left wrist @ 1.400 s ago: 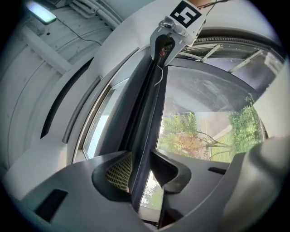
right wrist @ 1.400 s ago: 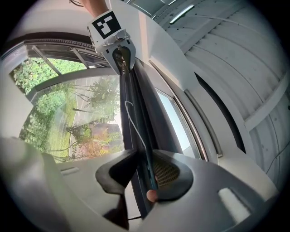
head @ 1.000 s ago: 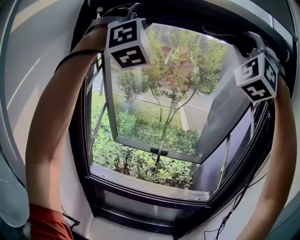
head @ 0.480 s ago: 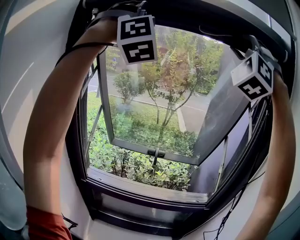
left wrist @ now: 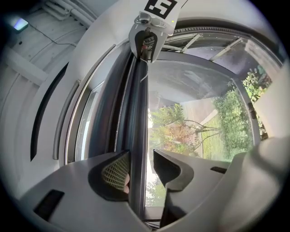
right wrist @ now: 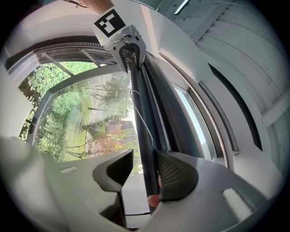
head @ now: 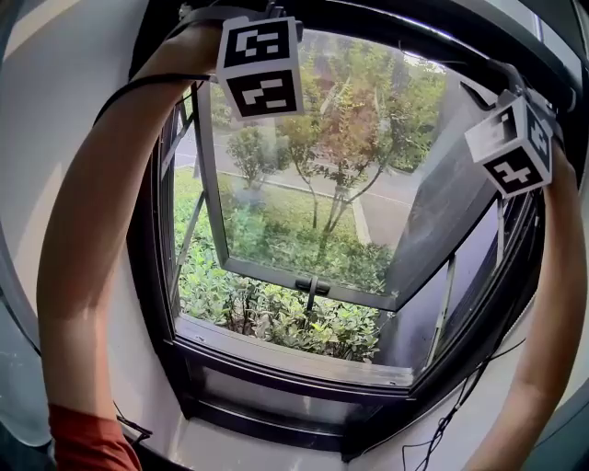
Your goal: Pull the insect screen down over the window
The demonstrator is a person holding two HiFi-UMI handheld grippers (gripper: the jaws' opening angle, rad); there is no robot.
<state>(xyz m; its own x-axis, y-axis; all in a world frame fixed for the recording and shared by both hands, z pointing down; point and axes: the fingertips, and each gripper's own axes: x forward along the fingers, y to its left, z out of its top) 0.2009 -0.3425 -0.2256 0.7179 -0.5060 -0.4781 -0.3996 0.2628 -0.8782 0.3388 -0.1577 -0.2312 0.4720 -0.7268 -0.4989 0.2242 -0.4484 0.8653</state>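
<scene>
Both pairs of jaws have just been opening, so the left gripper (left wrist: 141, 154) and right gripper (right wrist: 144, 153) stand spread, loosely straddling the insect screen's slim dark pull bar (left wrist: 136, 113) at the top of the black-framed window (head: 368, 20), and they likely need to re-clamp before any pull.

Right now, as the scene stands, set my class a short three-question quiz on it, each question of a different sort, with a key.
1. True or false: the glass sash is shut tight.
2. What stands between the jaws of the left gripper? A) a cable B) the dark bar at the window's top C) nothing
3. What grows outside, just beyond the window sill?

Key
1. False: it swings outward.
2. B. The jaws have just been opening, and a gap shows beside one pad.
3. Green shrubs.
</scene>
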